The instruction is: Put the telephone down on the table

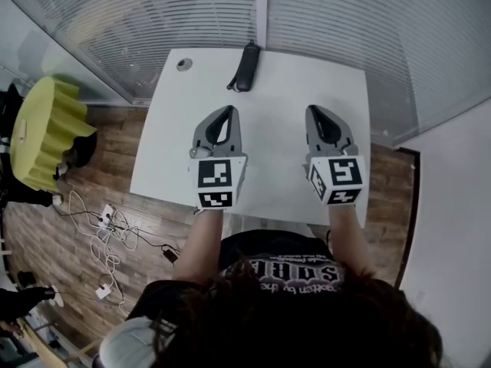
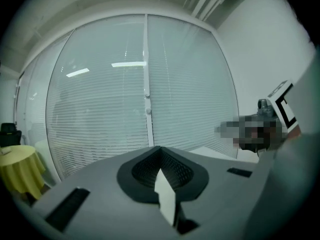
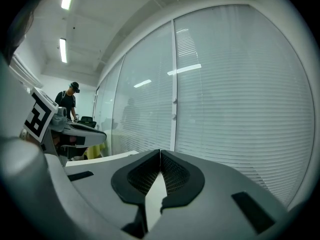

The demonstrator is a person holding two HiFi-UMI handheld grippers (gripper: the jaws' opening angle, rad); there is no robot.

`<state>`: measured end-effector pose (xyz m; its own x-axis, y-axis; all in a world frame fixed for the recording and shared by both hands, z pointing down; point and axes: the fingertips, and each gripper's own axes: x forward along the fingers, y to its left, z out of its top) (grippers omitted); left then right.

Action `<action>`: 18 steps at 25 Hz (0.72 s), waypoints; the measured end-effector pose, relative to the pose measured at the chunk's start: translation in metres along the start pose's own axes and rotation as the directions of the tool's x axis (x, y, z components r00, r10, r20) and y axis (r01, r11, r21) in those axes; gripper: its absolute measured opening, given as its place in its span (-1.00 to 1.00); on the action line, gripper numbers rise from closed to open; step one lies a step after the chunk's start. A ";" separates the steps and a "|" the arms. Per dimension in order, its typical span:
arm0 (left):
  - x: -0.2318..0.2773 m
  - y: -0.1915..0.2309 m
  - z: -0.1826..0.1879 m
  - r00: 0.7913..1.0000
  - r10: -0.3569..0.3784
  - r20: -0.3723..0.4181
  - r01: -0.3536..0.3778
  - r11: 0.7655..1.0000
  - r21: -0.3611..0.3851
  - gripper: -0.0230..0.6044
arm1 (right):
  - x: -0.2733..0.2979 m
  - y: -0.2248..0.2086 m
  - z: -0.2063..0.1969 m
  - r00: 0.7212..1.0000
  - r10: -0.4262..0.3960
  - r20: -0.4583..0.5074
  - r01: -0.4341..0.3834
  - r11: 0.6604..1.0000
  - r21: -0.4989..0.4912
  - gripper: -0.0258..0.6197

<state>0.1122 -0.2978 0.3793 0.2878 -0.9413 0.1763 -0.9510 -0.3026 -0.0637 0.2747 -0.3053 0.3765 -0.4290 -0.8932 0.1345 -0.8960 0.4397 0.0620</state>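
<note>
A black telephone handset [image 1: 246,67] lies on the white table [image 1: 169,148] near its far edge, with no gripper touching it. My left gripper [image 1: 227,112] hovers over the table's middle, nearer to me than the handset, its jaws shut with nothing between them. My right gripper [image 1: 317,112] hangs level with it to the right, also shut and empty. In the left gripper view the closed fingertips [image 2: 160,149] point toward the blinds, and the right gripper view shows its own tips [image 3: 160,152] meeting the same way. The handset is hidden in both gripper views.
A small round grommet [image 1: 183,64] sits at the table's far left corner. Glass walls with blinds [image 1: 345,21] stand just behind the table. A yellow covered table [image 1: 42,129] and loose cables [image 1: 107,228] lie on the wooden floor to the left. A person [image 3: 67,101] stands far off in the right gripper view.
</note>
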 end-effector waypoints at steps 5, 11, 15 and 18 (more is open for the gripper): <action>-0.009 -0.012 -0.001 1.000 -0.019 0.003 0.019 0.999 -0.027 -0.92 | -0.015 0.003 -0.001 1.000 0.006 0.010 -0.006 1.000 -0.004 -0.83; -0.019 -0.023 -0.002 0.999 -0.044 -0.002 0.043 0.998 -0.049 -0.92 | -0.028 0.004 0.002 1.000 0.007 0.025 -0.007 1.000 0.020 -0.83; -0.023 -0.027 0.002 0.999 -0.045 -0.005 0.044 0.998 -0.046 -0.92 | -0.033 0.004 0.006 1.000 0.010 0.028 -0.011 1.000 0.026 -0.83; -0.026 -0.033 0.001 0.999 -0.044 -0.002 0.044 0.998 -0.040 -0.92 | -0.039 0.005 0.002 0.999 0.017 0.033 -0.018 0.999 0.028 -0.83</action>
<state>0.1364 -0.2638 0.3762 0.3290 -0.9268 0.1809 -0.9412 -0.3373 -0.0166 0.2870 -0.2681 0.3696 -0.4476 -0.8883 0.1030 -0.8911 0.4527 0.0322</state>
